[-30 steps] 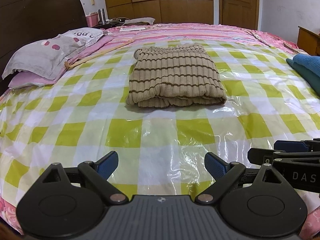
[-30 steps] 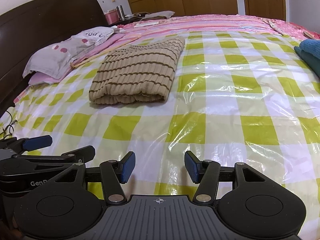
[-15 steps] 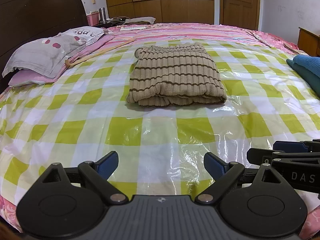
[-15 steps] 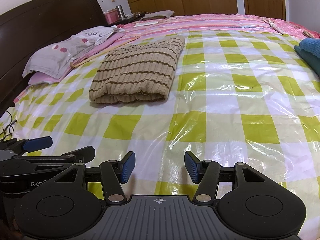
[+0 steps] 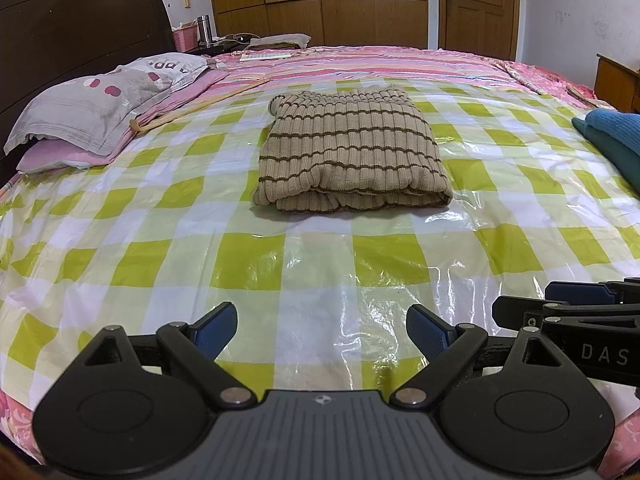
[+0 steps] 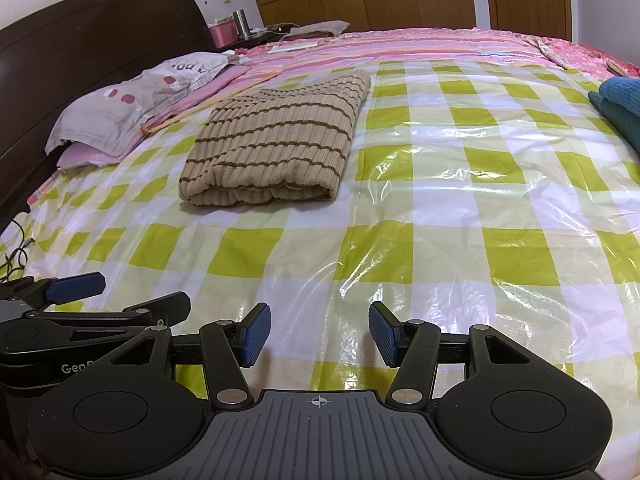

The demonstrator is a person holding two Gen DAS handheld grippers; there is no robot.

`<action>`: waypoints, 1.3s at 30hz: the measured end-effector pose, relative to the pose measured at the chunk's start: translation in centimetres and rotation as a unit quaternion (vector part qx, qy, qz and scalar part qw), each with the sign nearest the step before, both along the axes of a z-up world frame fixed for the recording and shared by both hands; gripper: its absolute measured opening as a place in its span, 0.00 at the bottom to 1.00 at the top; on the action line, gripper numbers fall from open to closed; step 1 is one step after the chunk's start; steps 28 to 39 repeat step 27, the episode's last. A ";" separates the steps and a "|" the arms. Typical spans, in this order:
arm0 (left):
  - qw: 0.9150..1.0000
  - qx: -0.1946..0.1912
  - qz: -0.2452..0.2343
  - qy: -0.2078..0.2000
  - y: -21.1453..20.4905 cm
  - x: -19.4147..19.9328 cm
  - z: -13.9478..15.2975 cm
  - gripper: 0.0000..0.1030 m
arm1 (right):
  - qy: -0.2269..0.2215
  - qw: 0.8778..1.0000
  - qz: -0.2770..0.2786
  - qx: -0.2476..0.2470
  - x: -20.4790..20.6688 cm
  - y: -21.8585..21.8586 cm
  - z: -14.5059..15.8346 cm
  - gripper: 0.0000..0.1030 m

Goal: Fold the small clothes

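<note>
A beige knit sweater with thin brown stripes (image 5: 352, 152) lies folded into a neat rectangle on the green-and-white checked plastic sheet (image 5: 320, 272) that covers the bed. In the right wrist view the sweater (image 6: 276, 144) sits to the upper left. My left gripper (image 5: 322, 330) is open and empty near the bed's front edge, well short of the sweater. My right gripper (image 6: 318, 334) is open too, with nothing between its blue pads. Each gripper shows at the edge of the other's view.
A grey pillow (image 5: 100, 100) and a long wooden stick (image 5: 192, 108) lie at the left by the dark headboard (image 5: 72, 28). Folded blue clothes (image 5: 616, 140) rest at the right edge. Pink bedding, a nightstand and wardrobes stand behind.
</note>
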State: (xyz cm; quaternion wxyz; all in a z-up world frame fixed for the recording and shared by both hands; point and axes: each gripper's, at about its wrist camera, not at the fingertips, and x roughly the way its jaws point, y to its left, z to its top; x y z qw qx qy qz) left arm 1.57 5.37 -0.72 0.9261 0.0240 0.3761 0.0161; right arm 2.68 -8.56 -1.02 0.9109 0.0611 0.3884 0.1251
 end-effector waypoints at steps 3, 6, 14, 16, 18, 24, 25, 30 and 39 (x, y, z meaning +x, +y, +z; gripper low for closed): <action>1.000 0.000 0.000 0.001 0.0 0.0 0.0 0.92 | 0.000 1.000 0.000 0.000 -0.1 0.1 0.0 0.53; 1.000 0.000 0.000 0.001 -0.1 0.0 0.0 0.92 | 0.000 1.000 0.000 0.001 0.0 0.1 0.0 0.53; 1.000 -0.001 0.001 0.001 0.0 0.0 -0.1 0.92 | 0.000 1.000 0.000 0.000 -0.1 0.1 0.0 0.53; 1.000 -0.002 0.001 0.002 0.0 -0.1 -0.1 0.92 | 0.000 1.000 0.000 0.000 -0.1 0.1 0.0 0.53; 1.000 -0.003 0.002 0.003 0.0 -0.1 -0.2 0.92 | 0.000 1.000 0.000 0.000 -0.1 0.2 0.0 0.53; 1.000 -0.002 0.003 0.005 0.0 -0.1 -0.2 0.91 | 0.000 1.000 0.000 0.000 -0.1 0.2 0.0 0.53; 1.000 -0.003 0.003 0.005 0.0 -0.1 -0.2 0.91 | 0.000 1.000 0.000 0.000 -0.1 0.2 0.0 0.53; 1.000 -0.003 0.004 0.006 0.1 -0.1 -0.1 0.91 | 0.000 1.000 0.000 0.000 -0.1 0.2 0.0 0.53; 1.000 -0.003 0.004 0.006 0.1 -0.1 -0.1 0.91 | 0.000 1.000 0.000 0.000 -0.1 0.2 0.0 0.53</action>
